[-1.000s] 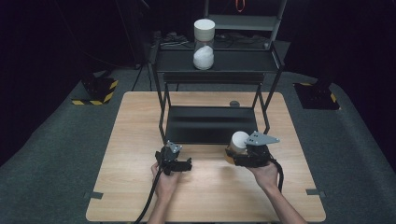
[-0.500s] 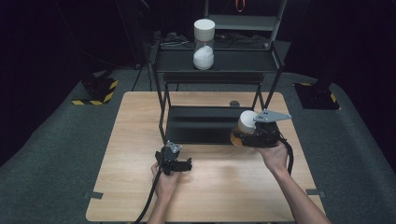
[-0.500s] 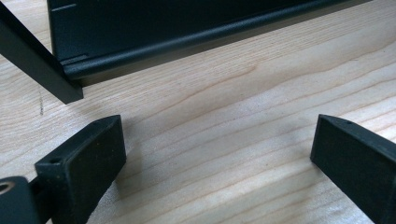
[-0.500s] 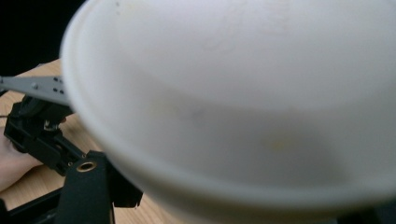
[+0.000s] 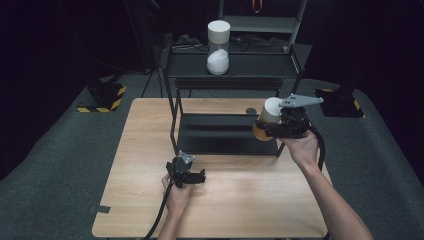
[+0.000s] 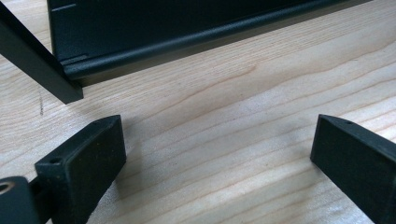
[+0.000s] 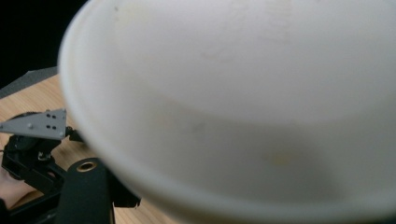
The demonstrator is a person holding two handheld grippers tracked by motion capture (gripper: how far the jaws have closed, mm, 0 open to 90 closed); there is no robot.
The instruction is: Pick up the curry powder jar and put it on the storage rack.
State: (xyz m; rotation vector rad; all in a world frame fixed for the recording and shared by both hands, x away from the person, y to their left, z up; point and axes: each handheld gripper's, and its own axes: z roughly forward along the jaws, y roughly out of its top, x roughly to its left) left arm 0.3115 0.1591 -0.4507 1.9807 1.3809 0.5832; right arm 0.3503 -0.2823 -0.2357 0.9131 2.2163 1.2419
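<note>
Looking down from the high view, we see the right claw raised above the bench, clenched on a white cup with a tan lower band. The cup lies tipped on its side in the grip, off the bench surface, at the right front corner of a black metal rack. The grey three-cornered plate sits on top of this claw, and its cable loops down past the wrist.

The right gripper view adds what the high view cannot resolve: the cup's pale, faintly stained wall sits directly against the lens, blurred, and hides the jaws gripping it. Beyond its rim, at lower left, we see the left claw on the wood, well apart.

In the high view the left claw rests low on the bench near the front edge, held in the left hand. The left gripper view shows its state clearly: the two black jaws stand wide apart, released, with bare wood grain between them. Ahead of them we see the rack's lower tray edge and one of its legs standing on the bench.

On the rack's upper shelf, the high view shows a white hourglass-shaped object.
</note>
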